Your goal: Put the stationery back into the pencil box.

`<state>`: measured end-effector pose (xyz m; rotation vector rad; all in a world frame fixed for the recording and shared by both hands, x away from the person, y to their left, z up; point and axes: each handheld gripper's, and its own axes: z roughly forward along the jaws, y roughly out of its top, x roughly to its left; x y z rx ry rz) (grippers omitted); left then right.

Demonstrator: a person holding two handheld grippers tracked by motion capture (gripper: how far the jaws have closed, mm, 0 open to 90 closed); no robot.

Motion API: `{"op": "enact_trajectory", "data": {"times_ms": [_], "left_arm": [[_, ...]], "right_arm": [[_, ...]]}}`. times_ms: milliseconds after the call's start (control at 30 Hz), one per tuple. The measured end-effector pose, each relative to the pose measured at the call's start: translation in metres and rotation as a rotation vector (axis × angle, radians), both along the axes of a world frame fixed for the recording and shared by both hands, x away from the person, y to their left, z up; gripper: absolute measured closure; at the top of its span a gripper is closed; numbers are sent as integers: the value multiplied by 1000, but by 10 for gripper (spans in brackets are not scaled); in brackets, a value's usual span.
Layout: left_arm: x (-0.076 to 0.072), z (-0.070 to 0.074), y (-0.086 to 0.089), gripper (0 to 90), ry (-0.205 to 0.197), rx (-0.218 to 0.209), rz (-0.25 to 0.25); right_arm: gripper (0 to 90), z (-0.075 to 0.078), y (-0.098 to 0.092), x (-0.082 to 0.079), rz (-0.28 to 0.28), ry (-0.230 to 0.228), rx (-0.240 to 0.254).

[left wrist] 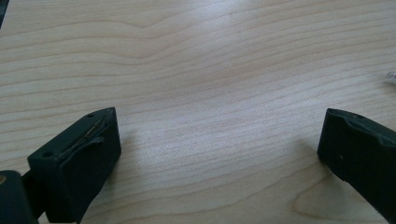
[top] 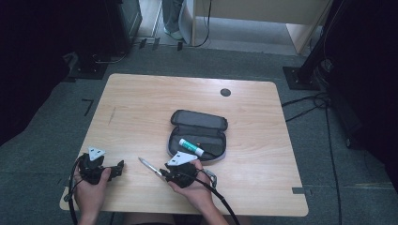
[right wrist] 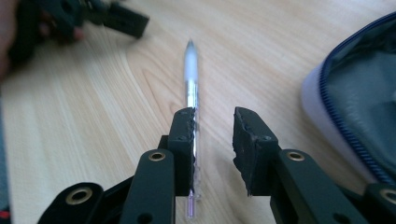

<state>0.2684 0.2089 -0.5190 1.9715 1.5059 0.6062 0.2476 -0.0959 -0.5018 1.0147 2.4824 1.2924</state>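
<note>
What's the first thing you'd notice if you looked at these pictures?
The open pencil case lies in the middle of the wooden table, with a white glue stick inside. Just in front of it, a clear pen lies between the jaws of the right claw, against one jaw, with a gap to the other.

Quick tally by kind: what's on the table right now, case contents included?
Pens: 1, the pen between the right gripper's fingers
Glue sticks: 1, the glue stick in the case
Pencil cases: 1, the open pencil case
Total: 3
</note>
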Motion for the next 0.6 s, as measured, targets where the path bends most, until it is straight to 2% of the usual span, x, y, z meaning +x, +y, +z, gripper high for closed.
{"op": "enact_trajectory", "data": {"times_ms": [200, 267, 333, 500, 600], "left_arm": [[0, 0, 0, 0, 0, 0, 0], [0, 0, 0, 0, 0, 0, 0], [0, 0, 0, 0, 0, 0, 0], [0, 0, 0, 0, 0, 0, 0], [0, 0, 0, 0, 0, 0, 0]], "right_arm": [[651, -10, 10, -2, -9, 7, -47], [650, -11, 11, -2, 10, 2, -67], [674, -12, 12, -4, 23, -11, -69], [807, -9, 10, -6, 50, -26, -95], [810, -9, 7, -7, 62, -25, -102]]}}
